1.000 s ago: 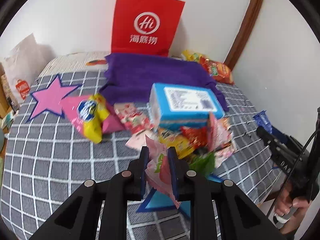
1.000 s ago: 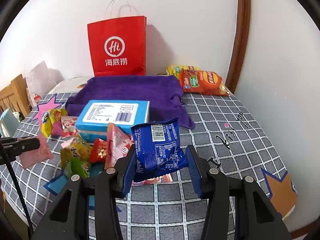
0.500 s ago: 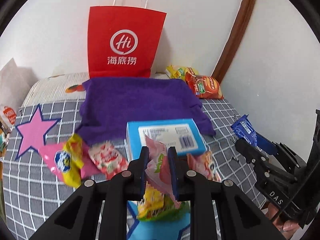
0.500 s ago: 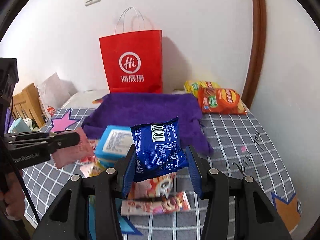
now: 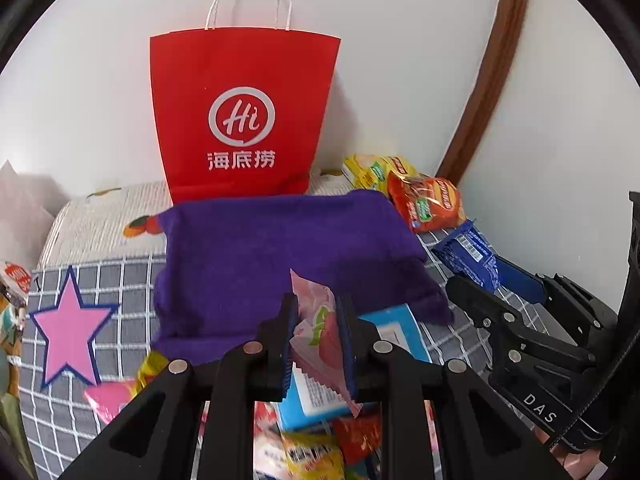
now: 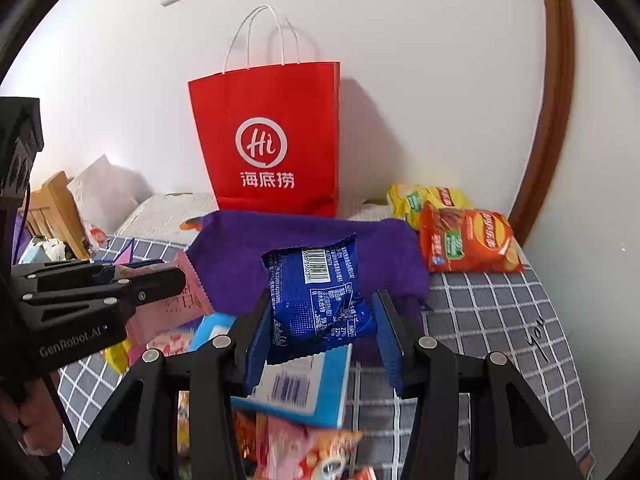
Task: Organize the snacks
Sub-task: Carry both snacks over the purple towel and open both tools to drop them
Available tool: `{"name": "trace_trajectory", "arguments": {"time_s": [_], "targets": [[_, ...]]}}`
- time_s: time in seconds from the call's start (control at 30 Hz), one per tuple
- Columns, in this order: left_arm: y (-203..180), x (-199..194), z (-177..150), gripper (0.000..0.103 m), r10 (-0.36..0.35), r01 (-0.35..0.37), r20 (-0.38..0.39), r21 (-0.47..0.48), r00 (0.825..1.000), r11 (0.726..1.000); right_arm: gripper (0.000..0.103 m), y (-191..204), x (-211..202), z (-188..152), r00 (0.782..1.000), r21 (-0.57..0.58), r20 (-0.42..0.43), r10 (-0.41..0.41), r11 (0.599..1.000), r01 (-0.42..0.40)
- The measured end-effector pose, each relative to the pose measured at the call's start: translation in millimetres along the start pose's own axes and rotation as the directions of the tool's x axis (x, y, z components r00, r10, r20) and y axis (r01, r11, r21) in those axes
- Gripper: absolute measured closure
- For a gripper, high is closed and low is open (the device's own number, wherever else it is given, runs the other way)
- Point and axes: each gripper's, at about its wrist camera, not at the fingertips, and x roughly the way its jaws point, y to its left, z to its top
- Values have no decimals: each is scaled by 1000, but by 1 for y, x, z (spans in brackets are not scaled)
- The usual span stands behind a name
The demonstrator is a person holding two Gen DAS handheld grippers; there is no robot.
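Note:
My left gripper [image 5: 317,344] is shut on a pink snack packet [image 5: 320,320], held above the pile; it also shows in the right wrist view [image 6: 120,292]. My right gripper [image 6: 322,332] is shut on a blue snack packet [image 6: 320,296], also seen in the left wrist view [image 5: 468,256]. A purple towel [image 5: 280,256] lies just ahead, with a red paper bag [image 5: 244,120] standing behind it against the wall. A blue box [image 6: 296,384] and several loose snacks [image 5: 316,452] lie below the grippers.
Orange and yellow chip bags [image 6: 468,240] lie at the back right by the wall. A pink star [image 5: 68,328] is on the grey checked cover [image 6: 500,320]. A wooden frame and pillow [image 6: 80,208] are at the left. The white wall is close behind.
Both grippers have risen and moved forward toward the towel and red bag, each keeping its packet. The snack pile has dropped to the bottom of both views.

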Motion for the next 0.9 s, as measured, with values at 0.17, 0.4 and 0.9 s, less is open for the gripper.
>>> {"name": "trace_trajectory", "arguments": {"time_s": [0.17,0.4,0.9], "targets": [[8,14,19,84,7,-6,5,-9,1000,1000,55,1,22,20,1000,12,-13,22,1000,-22],[20,36,40,84,11,-11,-4,-32,1000,999,55,-2,52,49,999,43,-29,42,998,-41],[43,88,67,84,12,-12,-9,-75,1000,997,55,-29,125,81,995,144,-67,76,987,-66]]}}
